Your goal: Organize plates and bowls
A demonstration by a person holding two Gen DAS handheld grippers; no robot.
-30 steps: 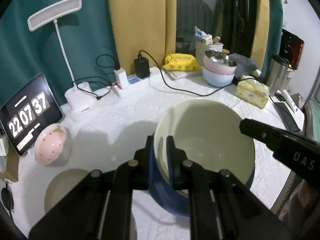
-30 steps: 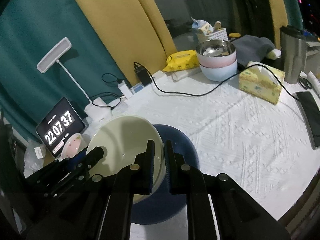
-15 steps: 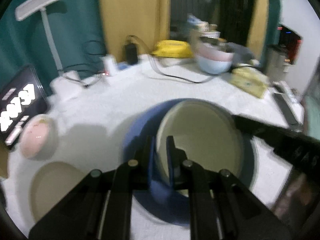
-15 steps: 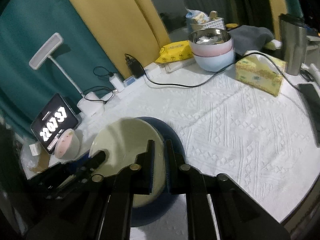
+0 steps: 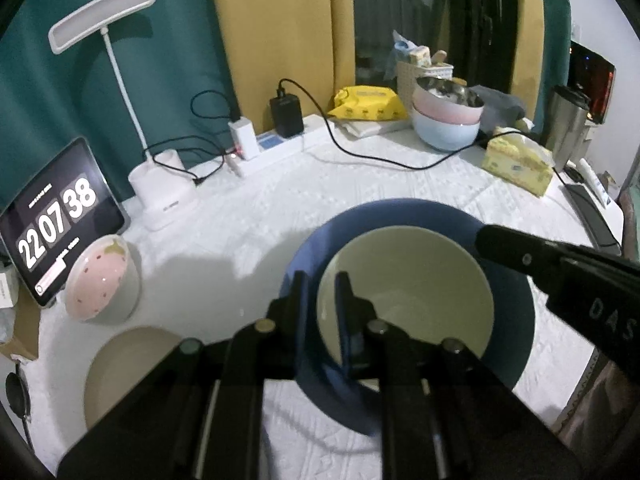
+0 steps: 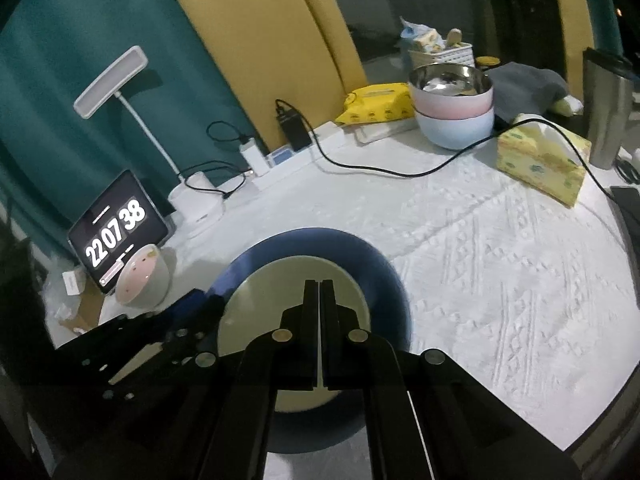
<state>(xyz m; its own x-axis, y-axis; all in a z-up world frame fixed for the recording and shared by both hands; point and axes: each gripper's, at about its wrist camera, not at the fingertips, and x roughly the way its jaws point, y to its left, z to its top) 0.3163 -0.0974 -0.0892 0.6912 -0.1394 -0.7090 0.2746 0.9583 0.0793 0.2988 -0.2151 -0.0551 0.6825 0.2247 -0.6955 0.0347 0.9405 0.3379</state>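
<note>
our left gripper (image 5: 320, 292) fingers pinch the bowl (image 5: 408, 296) rim w/ the bowl in the blue plate (image 5: 508, 280) on the desk (image 6: 500, 260), right gripper (image 6: 319, 292) fingers pressed together & empty, so a crooked release cld tip it.

Glossy glazed bowl (image 5: 412, 300); embossed white cloth (image 6: 500, 248); shiny steel bowl (image 6: 450, 78)

Right tool (image 6: 319, 285): fingers pressed together, nothing between them, poised over a cream round bowl (image 6: 294, 320). That bowl sits inside a dark blue round plate (image 6: 384, 280) on the white textured tabletop (image 6: 500, 260). Left tool (image 6: 192, 312) at the bowl's left rim; its grip cannot be judged here. Pink-lined grey bowl (image 6: 142, 282) stands beside a tablet clock (image 6: 116, 236). Stacked pink and pale blue bowls (image 6: 454, 114) at rear.
</note>
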